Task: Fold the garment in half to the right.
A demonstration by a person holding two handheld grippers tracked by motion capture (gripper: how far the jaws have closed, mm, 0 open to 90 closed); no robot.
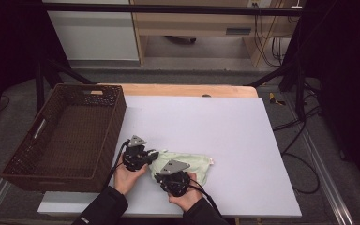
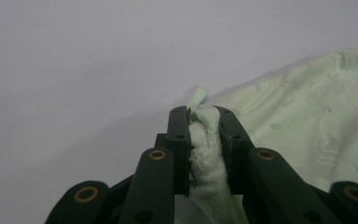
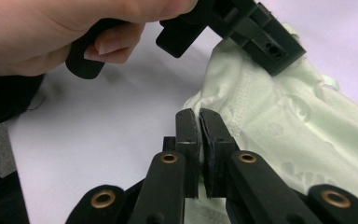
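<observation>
pinching a bunched fold of the pale green cloth [image 2: 307, 112], the left gripper [image 2: 204, 114] has its jaws clamped on the thick terry edge, while the right gripper [image 3: 199, 116] has its jaws pressed nearly flat together at the cloth's stitched hem, whether fabric sits between them i cannot tell. no readable writing or brand anywhere, just faint woven round motifs on the soft mint fabric. crumpled, it lies on the white table [image 1: 225, 126] near the front edge, right of the brown wicker basket [image 1: 117, 112].

white table top [image 1: 225, 126]: wicker basket [image 1: 65, 136] at left, pale green cloth [image 1: 187, 164] near front.
</observation>
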